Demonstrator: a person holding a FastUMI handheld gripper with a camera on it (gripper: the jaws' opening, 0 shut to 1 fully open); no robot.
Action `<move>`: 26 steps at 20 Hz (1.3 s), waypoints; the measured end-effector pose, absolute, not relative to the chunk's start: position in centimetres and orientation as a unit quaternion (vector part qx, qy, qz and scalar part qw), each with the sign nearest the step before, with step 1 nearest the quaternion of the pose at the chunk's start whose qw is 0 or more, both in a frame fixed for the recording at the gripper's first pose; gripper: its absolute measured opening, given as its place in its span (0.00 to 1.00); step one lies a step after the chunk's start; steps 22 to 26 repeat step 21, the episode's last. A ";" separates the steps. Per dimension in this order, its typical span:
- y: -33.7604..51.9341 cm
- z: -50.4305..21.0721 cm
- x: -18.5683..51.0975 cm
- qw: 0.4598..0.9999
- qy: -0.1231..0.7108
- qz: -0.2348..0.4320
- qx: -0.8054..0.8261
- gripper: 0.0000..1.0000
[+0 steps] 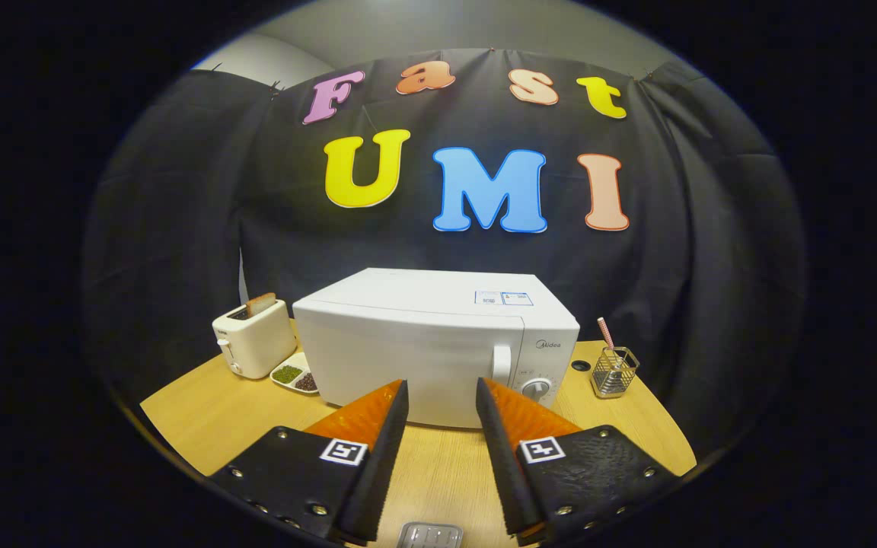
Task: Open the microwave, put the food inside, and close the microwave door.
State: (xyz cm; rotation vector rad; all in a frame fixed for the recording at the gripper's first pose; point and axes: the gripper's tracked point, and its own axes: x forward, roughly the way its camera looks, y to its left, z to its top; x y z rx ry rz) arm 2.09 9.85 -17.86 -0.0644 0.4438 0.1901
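Nearest the lens, a small clear ribbed tray [429,535] is seen low between the fingers, only partly in view; contents can't be told. Gripper [442,390] is held spread apart, nothing gripped; fingers [377,415] are wedge-shaped w/ a textured face, each base carrying a square marker tag.

Microwave [423,350] is the landmark: a white boxy unit w/ smooth matte shell, set just beyond the fingertips on a light wood-grain table [202,415], door closed. "Midea" is read on its control panel; a rounded vertical handle [501,364] and a round dial [536,389] are seen below that. Sticker on top is too small to read.

Left of microwave: cream toaster [253,337] w/ a bread slice [260,304] sticking up, plus a white split dish [295,377] of green & dark beans. Right of microwave: wire-mesh holder [614,371] w/ a striped straw [606,332].
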 end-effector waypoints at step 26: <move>5.1 -10.7 -3.2 0.989 0.148 0.015 -0.023 0.87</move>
